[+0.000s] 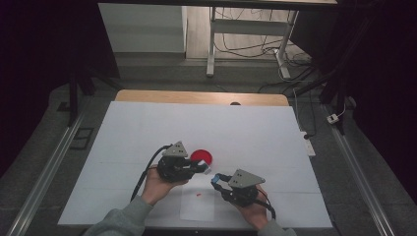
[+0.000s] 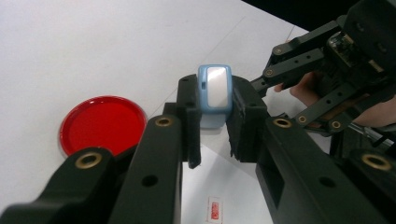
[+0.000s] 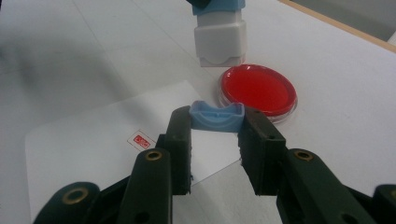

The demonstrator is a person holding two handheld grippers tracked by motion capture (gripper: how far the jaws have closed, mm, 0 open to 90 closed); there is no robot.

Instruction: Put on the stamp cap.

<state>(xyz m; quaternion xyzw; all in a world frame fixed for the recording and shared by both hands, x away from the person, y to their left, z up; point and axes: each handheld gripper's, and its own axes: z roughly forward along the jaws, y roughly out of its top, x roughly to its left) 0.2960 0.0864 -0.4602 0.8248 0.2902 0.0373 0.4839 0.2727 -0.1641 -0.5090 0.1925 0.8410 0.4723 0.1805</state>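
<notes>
Nearest the lens in the right gripper view, the right tool (image 3: 217,123) is clamped on a small blue cap (image 3: 217,116), its two black jaws pressing the cap's sides. Just beyond it hangs the stamp (image 3: 220,39) — white body, blue top — with its printing face pointing down, uncovered. In the left gripper view the left tool (image 2: 215,105) is closed on that stamp (image 2: 214,93), gripping the blue upper part between its pads. So both tools are shut, each on its own piece, and cap and stamp are held apart above the tabletop (image 1: 147,132).

Under them lies a white sheet of paper (image 3: 93,140) that already bears one small red imprint (image 3: 140,139). A round red ink pad (image 3: 258,88) sits on the tabletop just beyond the sheet, close to the stamp.

Judging from this, the stamping itself looks done: the mark is on the paper and the stamp is lifted clear. What seems left is to bring cap and stamp together — the cap's open side faces up toward the stamp's base, though the two are not yet aligned — and then set the closed stamp down.
</notes>
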